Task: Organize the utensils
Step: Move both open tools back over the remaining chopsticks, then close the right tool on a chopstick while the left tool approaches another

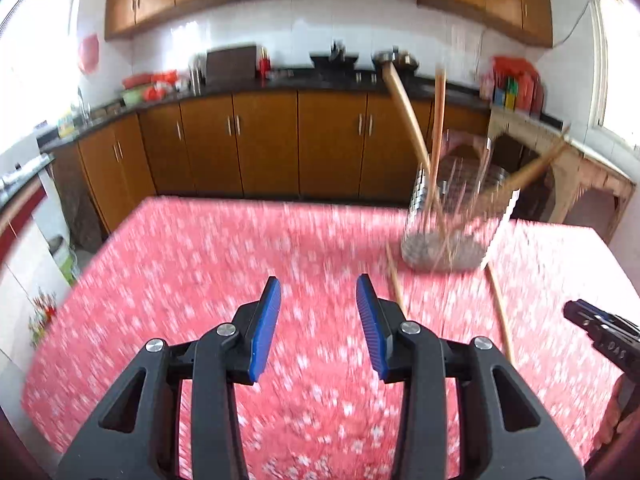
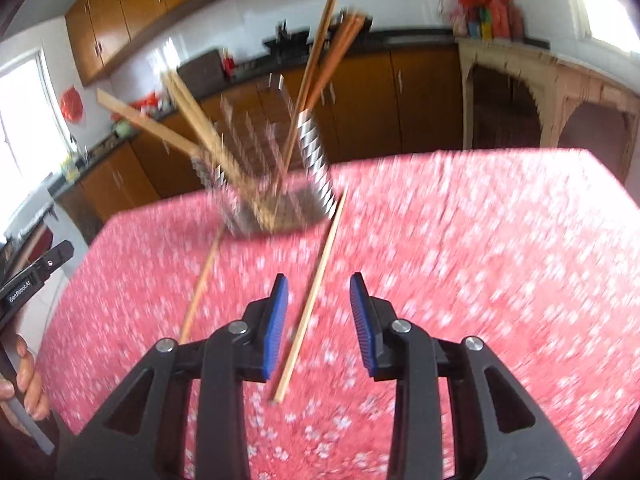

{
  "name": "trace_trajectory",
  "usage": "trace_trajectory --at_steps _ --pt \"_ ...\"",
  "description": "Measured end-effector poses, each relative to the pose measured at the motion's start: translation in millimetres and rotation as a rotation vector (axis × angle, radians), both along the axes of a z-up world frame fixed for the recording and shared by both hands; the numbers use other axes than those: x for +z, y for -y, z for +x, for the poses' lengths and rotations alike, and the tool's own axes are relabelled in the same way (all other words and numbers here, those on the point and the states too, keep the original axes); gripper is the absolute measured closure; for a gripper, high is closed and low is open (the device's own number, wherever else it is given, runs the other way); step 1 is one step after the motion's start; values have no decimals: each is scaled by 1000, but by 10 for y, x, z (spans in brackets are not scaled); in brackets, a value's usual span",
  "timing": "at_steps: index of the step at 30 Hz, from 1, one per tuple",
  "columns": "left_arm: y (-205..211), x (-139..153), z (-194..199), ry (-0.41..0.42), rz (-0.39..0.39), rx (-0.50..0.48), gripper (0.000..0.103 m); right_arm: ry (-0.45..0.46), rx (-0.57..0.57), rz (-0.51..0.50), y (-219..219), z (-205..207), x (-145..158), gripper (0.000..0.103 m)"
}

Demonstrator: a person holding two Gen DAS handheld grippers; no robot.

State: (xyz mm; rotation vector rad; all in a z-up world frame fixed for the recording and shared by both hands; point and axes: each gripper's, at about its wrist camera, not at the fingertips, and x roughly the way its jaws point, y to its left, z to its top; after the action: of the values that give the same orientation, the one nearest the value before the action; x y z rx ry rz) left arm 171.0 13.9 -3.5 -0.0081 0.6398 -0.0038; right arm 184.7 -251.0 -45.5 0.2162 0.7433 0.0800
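1. Left wrist: we see left gripper (image 1: 319, 312) part open, nothing between jaws; two chopsticks (image 1: 395, 280) lie on cloth (image 1: 160, 280) to its right, holder (image 1: 456, 216) beyond.
2. Right wrist: right gripper (image 2: 319, 312) part open, empty; one chopstick (image 2: 310, 304) lies on the cloth between jaws, untouched as far as we can tell.

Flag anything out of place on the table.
Two chopsticks lie loose on the tablecloth in front of the holder, while the others stand inside it.
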Motion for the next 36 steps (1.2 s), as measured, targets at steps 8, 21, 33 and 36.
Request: trace_trajectory --at_steps 8,21,33,36 --pt "117 -529 138 -148 -2 -23 48 -121 58 -94 -400 106 -514 71" --pt "368 -668 104 -146 85 -94 45 -160 -148 -45 175 156 -626 95" --pt "628 -926 291 -287 79 -125 63 -162 -176 13 467 80 -636 95" --pt "663 -979 287 -293 80 -118 65 -157 -147 0 394 81 -650 95"
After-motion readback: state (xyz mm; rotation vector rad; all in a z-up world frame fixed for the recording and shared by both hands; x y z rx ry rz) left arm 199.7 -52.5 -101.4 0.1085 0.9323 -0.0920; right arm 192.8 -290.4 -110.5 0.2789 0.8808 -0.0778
